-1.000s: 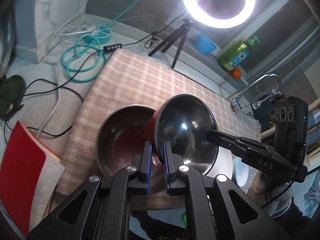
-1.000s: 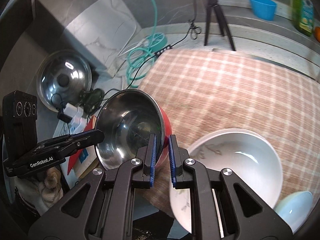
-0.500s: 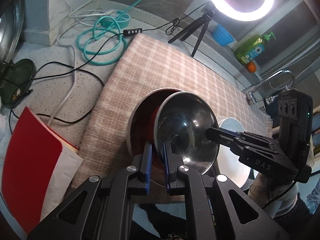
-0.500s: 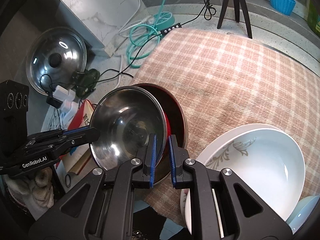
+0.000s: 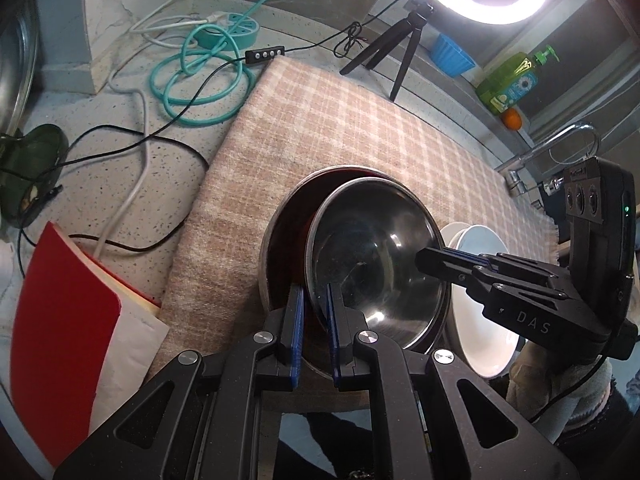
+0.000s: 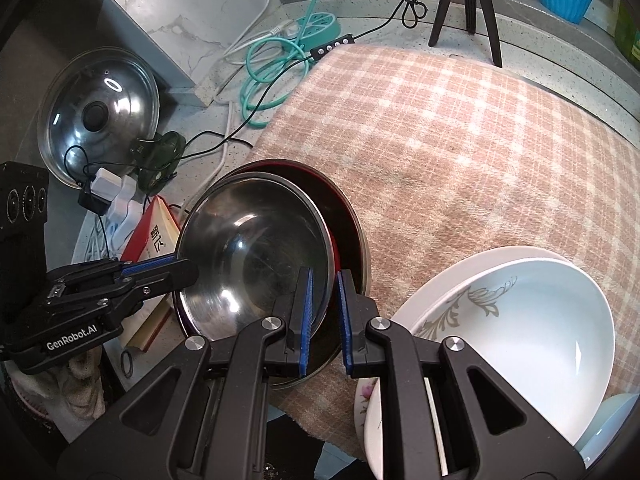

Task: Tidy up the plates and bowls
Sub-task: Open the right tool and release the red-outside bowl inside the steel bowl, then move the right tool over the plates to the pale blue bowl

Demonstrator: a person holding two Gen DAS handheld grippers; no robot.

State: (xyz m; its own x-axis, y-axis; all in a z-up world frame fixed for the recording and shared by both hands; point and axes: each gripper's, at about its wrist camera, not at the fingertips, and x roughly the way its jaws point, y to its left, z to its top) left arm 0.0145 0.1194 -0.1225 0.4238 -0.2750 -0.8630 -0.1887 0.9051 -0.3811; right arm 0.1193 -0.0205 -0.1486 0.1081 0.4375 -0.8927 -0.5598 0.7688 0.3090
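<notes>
Now the writing: the right gripper (image 6: 323, 316) has "DAS" on its side (seen from the left cam), and the left gripper (image 5: 312, 328) says "GenRobot.AI" (seen from the right cam). A red book (image 6: 158, 236) by the cloth has Chinese letters on it, too small to read well.

Both grippers are clenched on the rim of one shiny steel bowl (image 5: 376, 260), left one on the near-left edge, right one on the far side. That bowl has a red outside and sits tilted inside a bigger red bowl (image 5: 284, 236) on the checked cloth (image 5: 340, 128) on the tabletop (image 5: 132, 168).

A sec ago the steel bowl was held up above the cloth, next to the bigger bowl. It has come down and now lies in it. White bowls (image 6: 520, 328) sit stacked just beside, at the cloth's edge.
</notes>
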